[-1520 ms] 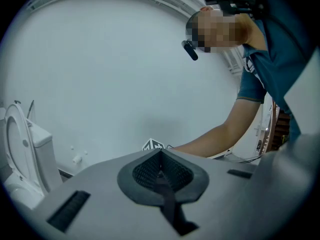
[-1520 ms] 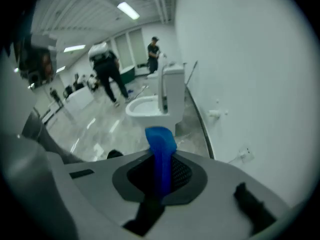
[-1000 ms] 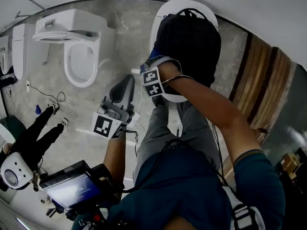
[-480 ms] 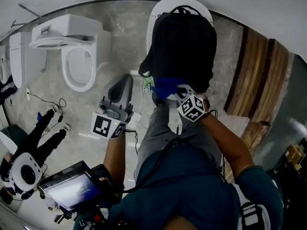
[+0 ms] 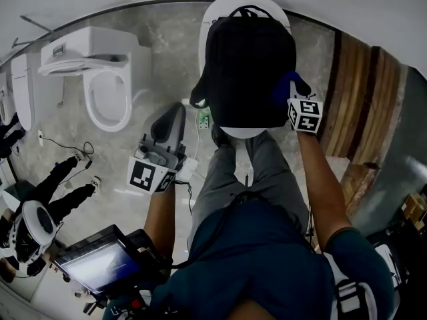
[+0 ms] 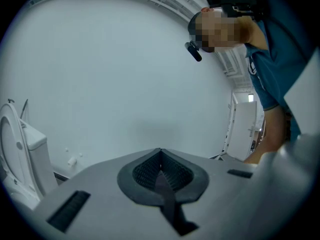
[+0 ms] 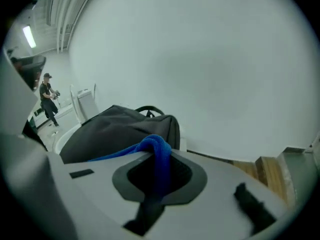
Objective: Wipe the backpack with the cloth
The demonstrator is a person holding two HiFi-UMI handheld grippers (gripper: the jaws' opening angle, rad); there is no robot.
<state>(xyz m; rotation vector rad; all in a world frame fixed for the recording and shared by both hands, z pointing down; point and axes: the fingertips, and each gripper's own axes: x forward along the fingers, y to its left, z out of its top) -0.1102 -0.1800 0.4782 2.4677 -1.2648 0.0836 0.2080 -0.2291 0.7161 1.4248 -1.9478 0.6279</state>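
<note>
— Gripping a blue cloth [image 7: 159, 151] with the right tongs [image 7: 156, 176], clenched firmly on one fold of it, with the rest of the cloth trailing out towards the black backpack [image 7: 117, 129].

— And from the head view?

— Right tongs [image 5: 288, 91] up at the right flank of the backpack [image 5: 250, 62], with the cloth [image 5: 287, 84] against the dark fabric near the lower corner. Looks like touching, though hard to tell for sure.

— Left tongs?

— Clenched as well [image 6: 161, 173], pad against pad, with nothing between. Aimed up towards a plain pale wall [image 6: 110, 74]. In the head view, left tongs [image 5: 175, 115] held low, well apart from the backpack, just beside the grey trouser leg [image 5: 220, 179].

— Backpack lying how?

— Flat on a white oval seat [image 5: 243, 133], with the carry handle [image 5: 248, 10] at the far end, close to the wall.

— Around it?

— Grey marbled floor [image 5: 167, 52] on all sides. To the left, an open white toilet [image 5: 110, 89], well apart from the backpack. To the right, wooden planks [image 5: 360, 105]. Low at the left, near the person's body, a dark screen [image 5: 100, 264].
</note>
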